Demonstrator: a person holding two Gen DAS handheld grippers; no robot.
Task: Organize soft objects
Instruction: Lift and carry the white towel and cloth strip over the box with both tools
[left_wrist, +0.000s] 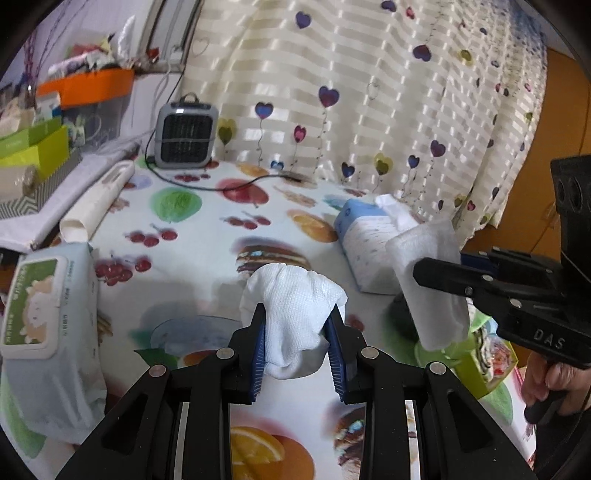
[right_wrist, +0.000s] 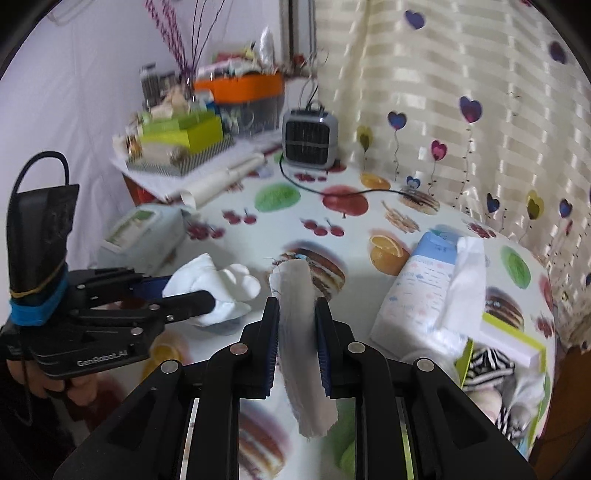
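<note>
My left gripper (left_wrist: 298, 314) is shut on a bunched white knit cloth (left_wrist: 291, 306) and holds it above the fruit-print table; it also shows in the right wrist view (right_wrist: 218, 288). My right gripper (right_wrist: 296, 306) is shut on a flat white towel pad (right_wrist: 301, 332) that hangs on edge between the pads. In the left wrist view the pad (left_wrist: 428, 280) is at the right, pinched by the right gripper (left_wrist: 424, 273). The two grippers are side by side, apart.
A blue-white tissue pack (right_wrist: 424, 288) lies right of centre, a wet-wipes pack (left_wrist: 44, 325) at the left. A green box (right_wrist: 495, 365) with striped fabric sits at the right edge. A grey fan heater (left_wrist: 184, 134) with its cable, a paper roll and cluttered boxes stand at the back.
</note>
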